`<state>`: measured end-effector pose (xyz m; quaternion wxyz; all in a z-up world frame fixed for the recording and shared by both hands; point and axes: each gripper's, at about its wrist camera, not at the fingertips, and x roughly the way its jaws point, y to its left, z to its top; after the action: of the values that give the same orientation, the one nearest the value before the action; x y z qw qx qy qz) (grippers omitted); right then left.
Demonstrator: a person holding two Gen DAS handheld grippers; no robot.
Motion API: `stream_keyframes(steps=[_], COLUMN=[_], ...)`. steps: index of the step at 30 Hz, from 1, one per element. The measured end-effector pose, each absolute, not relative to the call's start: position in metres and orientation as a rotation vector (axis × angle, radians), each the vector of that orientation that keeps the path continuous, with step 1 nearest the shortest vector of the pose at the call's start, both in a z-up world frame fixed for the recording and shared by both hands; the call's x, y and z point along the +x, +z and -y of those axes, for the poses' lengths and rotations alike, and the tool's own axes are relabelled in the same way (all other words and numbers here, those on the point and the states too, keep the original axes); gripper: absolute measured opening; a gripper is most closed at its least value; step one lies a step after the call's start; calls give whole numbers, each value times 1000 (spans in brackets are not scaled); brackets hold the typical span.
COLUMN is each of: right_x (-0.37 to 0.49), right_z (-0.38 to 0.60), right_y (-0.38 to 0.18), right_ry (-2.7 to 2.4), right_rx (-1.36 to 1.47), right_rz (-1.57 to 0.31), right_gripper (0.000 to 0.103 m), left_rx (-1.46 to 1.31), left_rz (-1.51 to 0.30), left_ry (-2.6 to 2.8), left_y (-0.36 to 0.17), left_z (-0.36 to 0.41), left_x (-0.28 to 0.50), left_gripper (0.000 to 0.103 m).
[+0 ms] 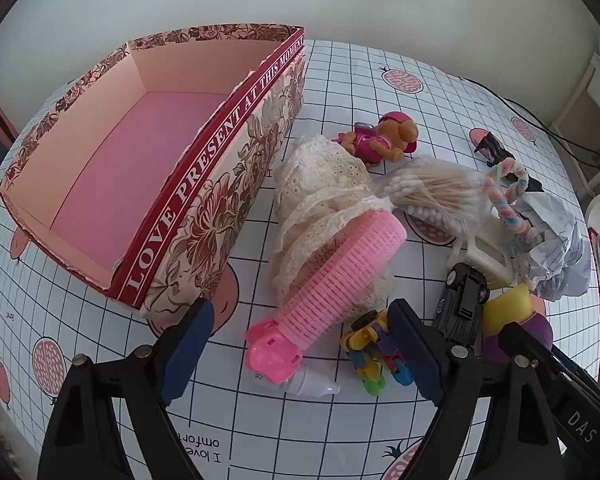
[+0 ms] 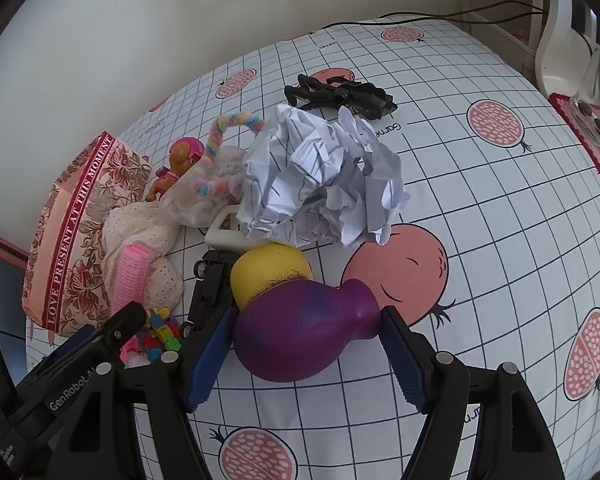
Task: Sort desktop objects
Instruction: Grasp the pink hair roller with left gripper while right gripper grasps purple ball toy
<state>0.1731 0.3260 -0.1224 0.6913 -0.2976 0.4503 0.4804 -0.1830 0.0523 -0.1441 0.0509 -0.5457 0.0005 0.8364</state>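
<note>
My left gripper point(image 1: 300, 306) is open and points down at a pink hair roller point(image 1: 340, 264) that lies on cream lace point(image 1: 320, 184). The roller's clip end, a small white bottle point(image 1: 308, 384) and a colourful block toy point(image 1: 376, 352) lie between its fingers, untouched. My right gripper point(image 2: 308, 311) is closed around a purple and yellow gourd-shaped toy point(image 2: 300, 332) on the table, a pad touching each end. An open floral gift box point(image 1: 220, 132) with a pink inside stands empty to the left.
The pile also holds a black toy car point(image 1: 460, 296), a dog figure point(image 1: 384, 136), a bag of cotton swabs point(image 1: 432, 192), a pastel fuzzy ring point(image 1: 508, 200), a white toy chair point(image 1: 484, 256) and crumpled paper point(image 2: 320, 176). Behind it lies a black figure point(image 2: 340, 94). A glass point(image 2: 596, 120) stands far right.
</note>
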Motion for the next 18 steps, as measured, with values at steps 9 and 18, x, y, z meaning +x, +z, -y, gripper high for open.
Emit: stream_keyframes(steps=[9,18], right_x=[173,171], right_z=[-324,-324], right_y=[-122,-122], right_ry=[1065,1052], right_rx=[-643,-635], right_rz=[-1013,-1022], right_gripper=[76,76], left_rx=[-1639,-1650], left_rz=[61,-16], left_ry=[2511,2499], left_y=[-141,-146], left_z=[-50,-53], left_x=[-188,-189], left_gripper=[69,53])
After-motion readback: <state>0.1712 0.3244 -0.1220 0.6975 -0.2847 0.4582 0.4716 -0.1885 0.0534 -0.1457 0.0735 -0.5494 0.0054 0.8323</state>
